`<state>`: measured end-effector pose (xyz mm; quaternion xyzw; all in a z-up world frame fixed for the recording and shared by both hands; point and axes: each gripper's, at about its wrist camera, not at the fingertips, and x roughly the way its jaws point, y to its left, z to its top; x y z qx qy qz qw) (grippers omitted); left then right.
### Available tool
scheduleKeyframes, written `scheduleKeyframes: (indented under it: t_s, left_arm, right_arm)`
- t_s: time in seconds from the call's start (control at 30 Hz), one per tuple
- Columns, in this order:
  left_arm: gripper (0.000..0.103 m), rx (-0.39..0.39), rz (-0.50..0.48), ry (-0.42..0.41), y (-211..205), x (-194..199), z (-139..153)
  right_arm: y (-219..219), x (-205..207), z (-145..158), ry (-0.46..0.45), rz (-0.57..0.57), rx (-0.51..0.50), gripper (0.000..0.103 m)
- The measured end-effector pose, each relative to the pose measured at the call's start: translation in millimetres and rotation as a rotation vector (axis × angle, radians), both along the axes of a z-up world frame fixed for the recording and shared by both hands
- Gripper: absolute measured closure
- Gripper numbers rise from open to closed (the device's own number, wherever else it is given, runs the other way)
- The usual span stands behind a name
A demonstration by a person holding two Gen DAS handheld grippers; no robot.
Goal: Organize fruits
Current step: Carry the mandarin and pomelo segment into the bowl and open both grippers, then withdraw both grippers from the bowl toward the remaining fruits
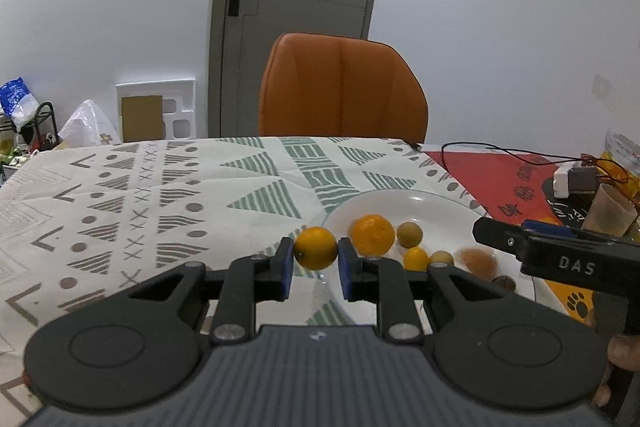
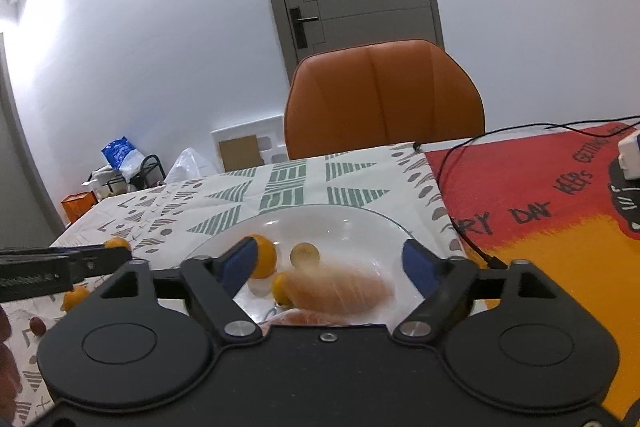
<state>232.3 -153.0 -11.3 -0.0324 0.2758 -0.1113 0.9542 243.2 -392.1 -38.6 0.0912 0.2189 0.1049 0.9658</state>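
Observation:
My left gripper point(image 1: 316, 254) is shut on a small orange point(image 1: 315, 247) and holds it just left of the white plate point(image 1: 420, 203). On the plate lie a larger orange point(image 1: 373, 234), a tan round fruit point(image 1: 409, 234), a small yellow fruit point(image 1: 416, 259) and a blurred reddish fruit point(image 1: 478, 262). My right gripper point(image 2: 330, 265) is open over the plate point(image 2: 360, 223), with a blurred pinkish fruit point(image 2: 340, 289) between its fingers. An orange point(image 2: 264, 255) and a tan fruit point(image 2: 305, 254) lie beyond. The left gripper point(image 2: 108, 254) shows at the left edge of the right wrist view.
An orange chair point(image 1: 342, 91) stands behind the patterned tablecloth point(image 1: 160, 195). A red and yellow mat point(image 2: 560, 227) with a black cable point(image 2: 464, 227) lies to the right. A cup point(image 1: 608, 213) and small boxes stand at the far right. Two small fruits point(image 2: 74, 297) lie on the cloth.

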Motion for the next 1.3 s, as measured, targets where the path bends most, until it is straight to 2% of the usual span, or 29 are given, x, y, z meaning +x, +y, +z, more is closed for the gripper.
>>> scheduleKeyframes:
  t_s: [0.33,0.5,0.7,0.8,0.87,0.97,1.17,1.3]
  left_arm:
    - [0.081,-0.001,-0.048,0.010,-20,5,-3]
    - [0.075,0.011,-0.056,0.005,-20,2,0]
    - [0.057,0.022,-0.014,0.012,-8,-4,1]
    - [0.043,0.019,0.010,0.016,2,-8,2]
    - [0.032,0.020,0.032,0.021,8,-10,4]
    - [0.024,0.017,0.056,0.006,17,-16,6]
    - [0.020,0.041,0.087,-0.002,27,-26,9]
    - [0.017,0.049,0.116,-0.011,36,-32,11]
  right_arm:
    - [-2,-16,-6,0.037,0.024,0.014,0.021]
    - [2,-20,-11,0.050,0.031,0.023,0.021]
    - [8,-24,-15,0.064,0.035,0.033,0.021]
    - [12,-26,-15,0.064,0.036,0.037,0.020]
    - [15,-29,-14,0.057,0.040,0.046,0.017]
    - [19,-32,-11,0.048,0.045,0.040,0.011]
    - [28,-35,-8,0.037,0.055,0.048,0.001]
    - [32,-37,-7,0.032,0.054,0.064,0.000]
